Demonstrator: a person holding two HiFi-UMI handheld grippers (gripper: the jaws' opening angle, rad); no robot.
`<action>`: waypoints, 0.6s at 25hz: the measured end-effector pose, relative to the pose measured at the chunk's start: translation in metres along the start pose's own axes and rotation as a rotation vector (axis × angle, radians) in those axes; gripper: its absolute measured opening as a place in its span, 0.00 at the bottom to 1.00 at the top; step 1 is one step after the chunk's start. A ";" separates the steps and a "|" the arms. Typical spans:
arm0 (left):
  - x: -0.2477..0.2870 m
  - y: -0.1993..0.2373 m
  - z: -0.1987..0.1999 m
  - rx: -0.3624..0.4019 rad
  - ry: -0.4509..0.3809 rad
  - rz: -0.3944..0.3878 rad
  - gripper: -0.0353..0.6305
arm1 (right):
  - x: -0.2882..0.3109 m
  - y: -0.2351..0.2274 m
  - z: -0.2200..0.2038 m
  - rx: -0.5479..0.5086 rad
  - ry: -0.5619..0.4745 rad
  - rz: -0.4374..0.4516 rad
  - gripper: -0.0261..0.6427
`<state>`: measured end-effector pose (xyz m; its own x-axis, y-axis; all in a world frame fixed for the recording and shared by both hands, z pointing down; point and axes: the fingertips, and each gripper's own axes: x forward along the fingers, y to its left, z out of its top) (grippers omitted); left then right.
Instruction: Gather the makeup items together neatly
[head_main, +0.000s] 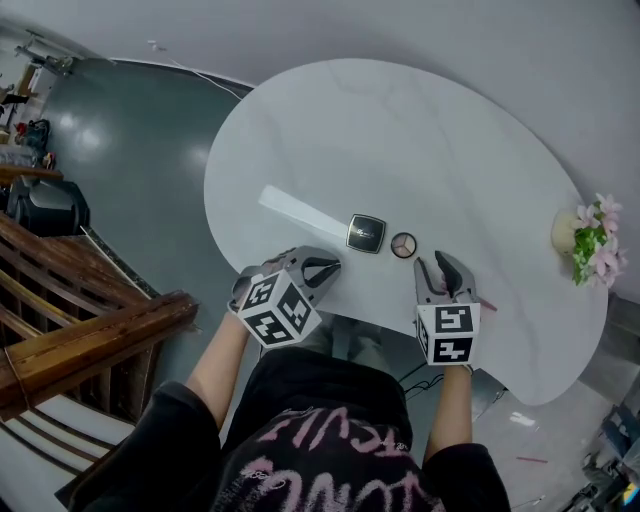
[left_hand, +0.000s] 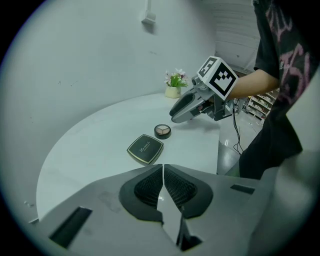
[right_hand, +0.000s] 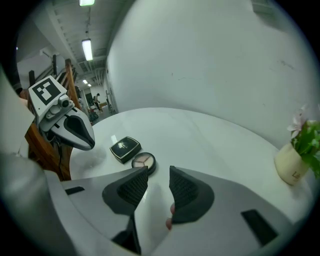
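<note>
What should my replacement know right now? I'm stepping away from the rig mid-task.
Left gripper: shut, empty.
Right gripper: jaws apart, nothing between them.
Square compact and round palette lie side by side on the white table, ahead of both grippers.
Done: those two look gathered.
Left: maybe straighten them; no other makeup clearly in view.

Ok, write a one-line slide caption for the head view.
Left gripper shut, right gripper open, both poised near a square black compact and round palette side by side on the white table.
</note>
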<state>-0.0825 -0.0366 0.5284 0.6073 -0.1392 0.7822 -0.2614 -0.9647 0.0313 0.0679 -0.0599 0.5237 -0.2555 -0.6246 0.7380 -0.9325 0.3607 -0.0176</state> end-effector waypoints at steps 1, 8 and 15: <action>0.002 -0.003 0.003 0.001 -0.006 -0.005 0.08 | -0.005 -0.005 -0.003 -0.001 0.001 -0.011 0.31; 0.019 -0.028 0.034 0.004 -0.054 -0.059 0.08 | -0.043 -0.036 -0.037 -0.094 0.060 -0.034 0.30; 0.039 -0.060 0.054 0.061 -0.044 -0.118 0.08 | -0.070 -0.066 -0.089 -0.339 0.218 0.027 0.31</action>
<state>-0.0028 0.0035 0.5233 0.6639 -0.0320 0.7472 -0.1406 -0.9866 0.0827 0.1696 0.0214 0.5330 -0.1850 -0.4629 0.8669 -0.7796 0.6062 0.1574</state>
